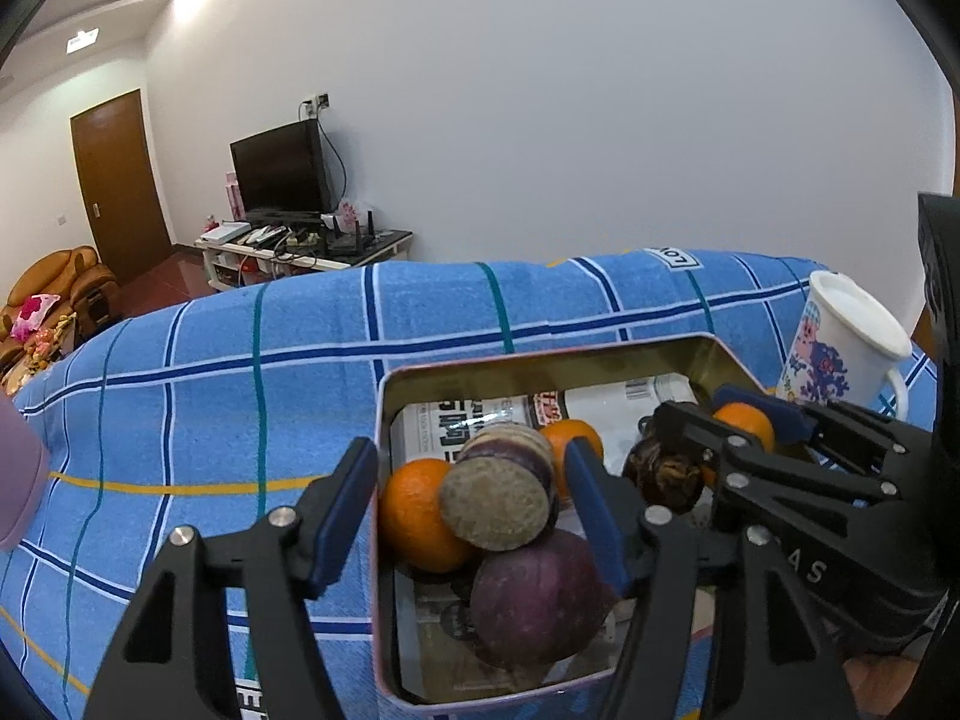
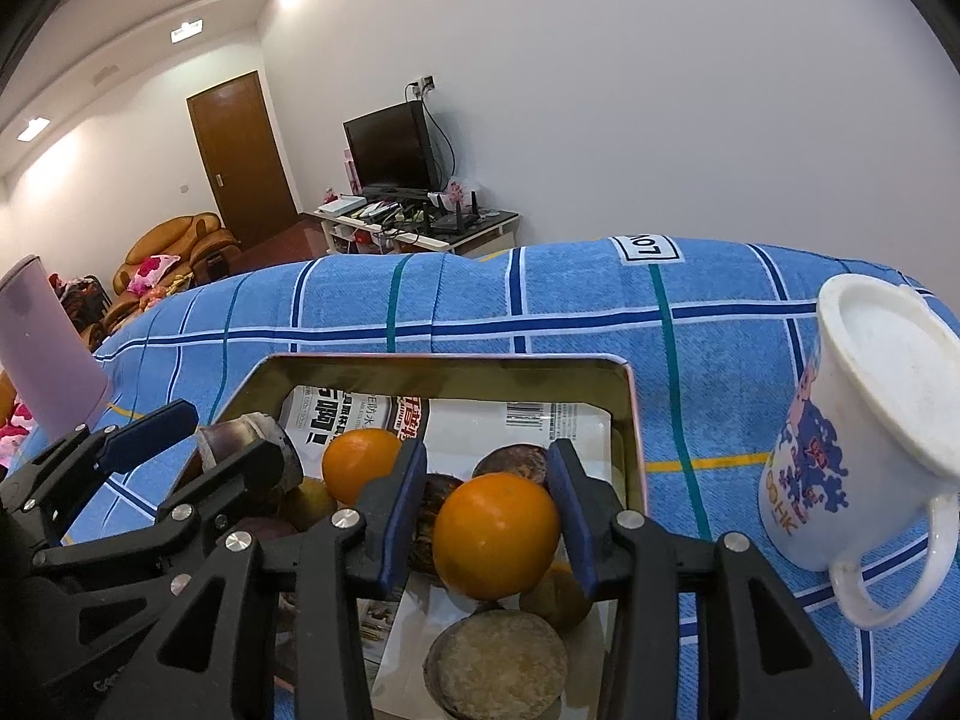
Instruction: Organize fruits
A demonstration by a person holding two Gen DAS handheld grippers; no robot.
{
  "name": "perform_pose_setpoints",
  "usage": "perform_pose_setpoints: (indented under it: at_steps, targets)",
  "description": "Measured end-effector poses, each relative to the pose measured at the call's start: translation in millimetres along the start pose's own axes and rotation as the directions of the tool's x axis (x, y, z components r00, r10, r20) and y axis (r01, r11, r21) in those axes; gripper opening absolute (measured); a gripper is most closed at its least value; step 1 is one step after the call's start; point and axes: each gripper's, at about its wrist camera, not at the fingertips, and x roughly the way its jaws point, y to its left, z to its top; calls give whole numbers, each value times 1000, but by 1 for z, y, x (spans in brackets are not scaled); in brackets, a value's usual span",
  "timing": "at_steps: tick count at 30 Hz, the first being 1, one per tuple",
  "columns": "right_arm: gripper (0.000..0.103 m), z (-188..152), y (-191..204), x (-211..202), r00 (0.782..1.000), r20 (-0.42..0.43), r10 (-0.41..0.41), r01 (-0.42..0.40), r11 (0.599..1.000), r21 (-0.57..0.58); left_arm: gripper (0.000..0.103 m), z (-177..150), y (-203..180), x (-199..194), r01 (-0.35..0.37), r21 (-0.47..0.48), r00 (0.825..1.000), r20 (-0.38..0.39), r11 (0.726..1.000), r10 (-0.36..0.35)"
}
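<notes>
Both grippers reach into a metal tin of fruit on a blue checked cloth.

Left gripper [image 1: 474, 504] stands apart around a purple fruit with a cut brown face [image 1: 501, 492], its pads clear of it; a second purple fruit [image 1: 537, 597] lies at six o'clock below it and an orange [image 1: 414, 516] at nine o'clock. Right gripper [image 2: 486, 510] has its pads at both sides of an orange [image 2: 495, 534], though whether they press on it I cannot tell. The tin [image 2: 630, 420] is lined with printed paper. A white mug [image 2: 864, 438] stands at three o'clock from the tin, and a pink cup [image 2: 48, 348] at nine o'clock.
</notes>
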Motion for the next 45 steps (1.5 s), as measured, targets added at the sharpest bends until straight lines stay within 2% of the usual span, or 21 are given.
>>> perform_pose_setpoints:
  at_steps: [3, 6, 8, 10, 12, 17, 23, 32, 40, 45]
  targets:
    - [45, 0, 1, -1, 1000, 0, 0, 0, 1000, -6, 67, 0, 0, -3, 1, 7, 1000, 4, 1000, -1]
    - [48, 0, 3, -6, 1000, 17, 2, -2, 1000, -12, 78, -1, 5, -11, -2, -9, 1000, 21, 1000, 3]
    - [55, 1, 6, -12, 999, 42, -12, 13, 1000, -14, 85, 0, 10, -16, -7, -27, 999, 35, 1000, 8]
    - [66, 1, 6, -18, 997, 69, -31, 32, 999, -10, 96, 0, 16, -22, -17, -43, 998, 53, 999, 19]
    - [71, 1, 6, -24, 996, 89, -32, 32, 999, -2, 103, 0, 21, -27, -23, -60, 997, 68, 998, 27]
    - [75, 0, 12, -31, 995, 99, -33, 34, 999, -13, 103, -2, 23, -39, -29, -50, 995, 91, 998, 34]
    - [79, 0, 22, -41, 990, 135, -38, 43, 998, -37, 103, -4, 22, -62, -47, -30, 984, 172, 998, 52]
    - [80, -12, 24, -47, 989, 126, -75, 79, 997, -26, 103, -16, 34, -74, -73, -56, 982, 169, 996, 82]
    - [80, -32, 31, -56, 988, 121, -98, 99, 995, 1, 103, -42, 49, -79, -173, -35, 970, 168, 984, 177]
    - [80, -47, 41, -69, 983, 143, -116, 115, 993, 12, 103, -56, 61, -84, -200, -49, 964, 171, 979, 206]
